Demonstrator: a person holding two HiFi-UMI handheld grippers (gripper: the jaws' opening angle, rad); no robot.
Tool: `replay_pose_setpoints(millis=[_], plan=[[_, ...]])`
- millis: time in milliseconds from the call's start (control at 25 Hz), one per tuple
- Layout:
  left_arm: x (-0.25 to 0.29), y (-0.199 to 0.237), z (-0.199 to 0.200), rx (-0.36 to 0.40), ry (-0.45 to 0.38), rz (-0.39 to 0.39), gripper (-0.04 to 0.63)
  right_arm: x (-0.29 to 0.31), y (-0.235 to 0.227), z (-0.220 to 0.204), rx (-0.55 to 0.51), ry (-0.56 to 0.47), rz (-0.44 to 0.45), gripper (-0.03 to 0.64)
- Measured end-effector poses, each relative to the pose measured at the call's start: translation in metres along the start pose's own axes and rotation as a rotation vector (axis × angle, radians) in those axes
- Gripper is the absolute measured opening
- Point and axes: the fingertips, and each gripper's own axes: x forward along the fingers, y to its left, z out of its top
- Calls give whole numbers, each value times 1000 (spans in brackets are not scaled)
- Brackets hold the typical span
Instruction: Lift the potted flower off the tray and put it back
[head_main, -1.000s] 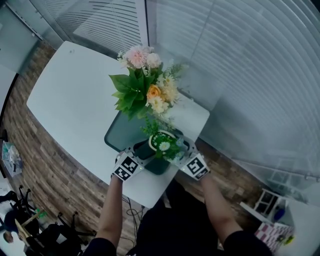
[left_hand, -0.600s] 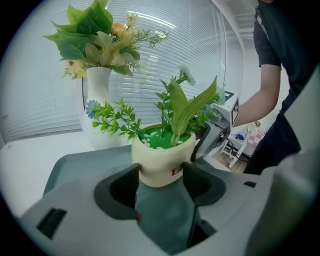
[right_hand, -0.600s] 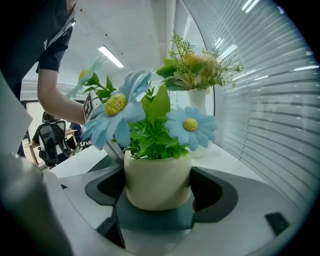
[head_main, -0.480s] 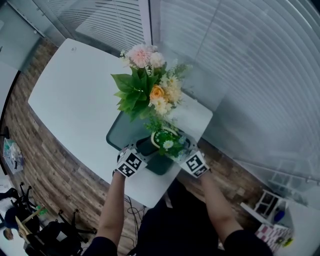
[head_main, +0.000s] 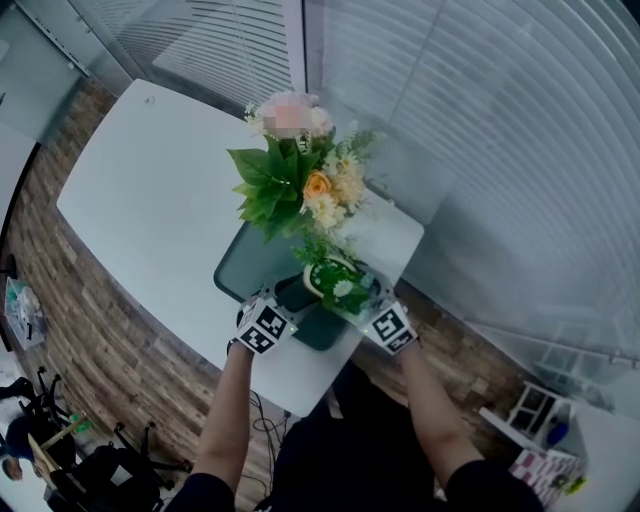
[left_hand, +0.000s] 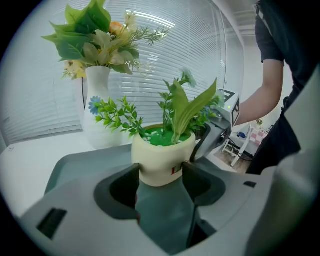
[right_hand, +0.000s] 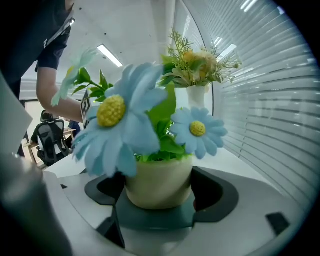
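A small cream pot (head_main: 335, 280) of blue daisies and green leaves is at the near end of a dark grey-green tray (head_main: 245, 265). My left gripper (head_main: 298, 300) holds it from the left and my right gripper (head_main: 362, 302) from the right. In the left gripper view the pot (left_hand: 162, 160) fills the gap of the gripper (left_hand: 160, 181), jaws pressed on its sides over the tray floor (left_hand: 160, 215). In the right gripper view the pot (right_hand: 159, 182) sits likewise in the gripper (right_hand: 159, 194). I cannot tell whether its base touches the tray.
A tall white vase with a big bouquet (head_main: 300, 190) stands just behind the tray, close to the pot's leaves. The white table (head_main: 140, 200) ends right under my hands. Window blinds (head_main: 480, 150) run along the far and right sides; office chairs (head_main: 60, 450) stand on the floor below left.
Both grippers and the pot between them have shifted a little up and away in the head view, toward the bouquet. The grip looks the same.
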Motion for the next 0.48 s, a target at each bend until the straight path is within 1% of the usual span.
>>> replay_pose_setpoints(millis=[160, 280, 480], plan=[[-1, 0, 0, -19, -19, 25, 270, -1, -1, -1, 2, -7, -2, 405], [-7, -4, 3, -20, -47, 41, 270, -5, -5, 2, -10, -21, -28, 405], [-21, -7, 7, -36, -91, 80, 270, -20, -8, 7, 27, -67, -54, 405]])
